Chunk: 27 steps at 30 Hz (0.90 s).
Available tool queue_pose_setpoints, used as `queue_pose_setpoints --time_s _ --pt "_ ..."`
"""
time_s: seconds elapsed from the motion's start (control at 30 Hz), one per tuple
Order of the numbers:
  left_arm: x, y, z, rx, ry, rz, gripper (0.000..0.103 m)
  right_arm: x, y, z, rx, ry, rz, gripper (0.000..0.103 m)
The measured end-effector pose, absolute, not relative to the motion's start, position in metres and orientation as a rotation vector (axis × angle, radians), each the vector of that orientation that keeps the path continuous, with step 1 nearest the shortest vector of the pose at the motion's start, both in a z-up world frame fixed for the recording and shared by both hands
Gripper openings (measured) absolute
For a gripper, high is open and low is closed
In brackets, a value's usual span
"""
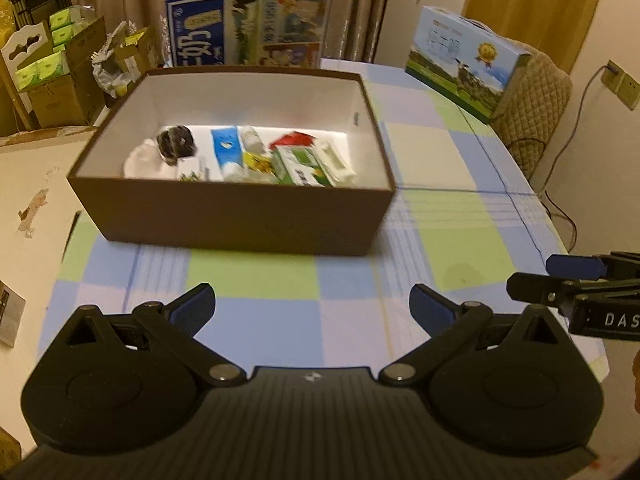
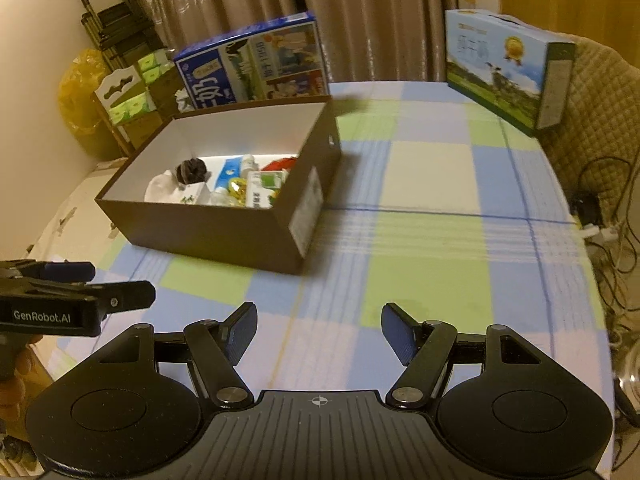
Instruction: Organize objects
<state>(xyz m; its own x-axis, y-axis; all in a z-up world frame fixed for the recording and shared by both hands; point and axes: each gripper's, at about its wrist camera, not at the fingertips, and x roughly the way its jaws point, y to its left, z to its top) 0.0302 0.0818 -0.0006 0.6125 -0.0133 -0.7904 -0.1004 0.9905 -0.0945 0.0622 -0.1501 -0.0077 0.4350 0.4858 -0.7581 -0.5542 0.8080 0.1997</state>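
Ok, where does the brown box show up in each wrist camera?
Left wrist: brown box sits centre, slightly left, straight ahead.
Right wrist: brown box sits left of centre, turned at an angle.
Shared landmark: the blue milk carton standing right behind it.

Both wrist views look forward from near the table edge, sharing the brown box (image 1: pixel 224 216).

Box (image 1: pixel 224 216) contents blurred, partly hidden.

The left hand-held gripper (image 1: pixel 312 304), jaws spread and empty, hovers over the checked tablecloth (image 1: pixel 432 208) facing the brown box (image 1: pixel 232 216).
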Motion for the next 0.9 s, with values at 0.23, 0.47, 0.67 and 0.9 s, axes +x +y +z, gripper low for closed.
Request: queue_pose_setpoints --time_s 0.23,0.47,0.67,0.9 --pt "0.005 0.041 -0.002 -0.124 0.918 0.046 0.102 0.044 -0.193 -0.005 -0.07 0.919 0.637 0.066" --pt "-0.014 0.011 -0.003 -0.12 0.924 0.03 0.102 0.028 -0.222 -0.004 -0.053 0.927 0.633 0.066" --pt "-0.026 -0.007 -0.003 -0.108 0.928 0.01 0.102 0.016 -0.24 -0.004 -0.04 0.93 0.624 0.066" --pt "-0.036 -0.018 -0.003 -0.1 0.925 0.014 0.102 0.007 -0.252 -0.004 -0.034 0.927 0.621 0.066"
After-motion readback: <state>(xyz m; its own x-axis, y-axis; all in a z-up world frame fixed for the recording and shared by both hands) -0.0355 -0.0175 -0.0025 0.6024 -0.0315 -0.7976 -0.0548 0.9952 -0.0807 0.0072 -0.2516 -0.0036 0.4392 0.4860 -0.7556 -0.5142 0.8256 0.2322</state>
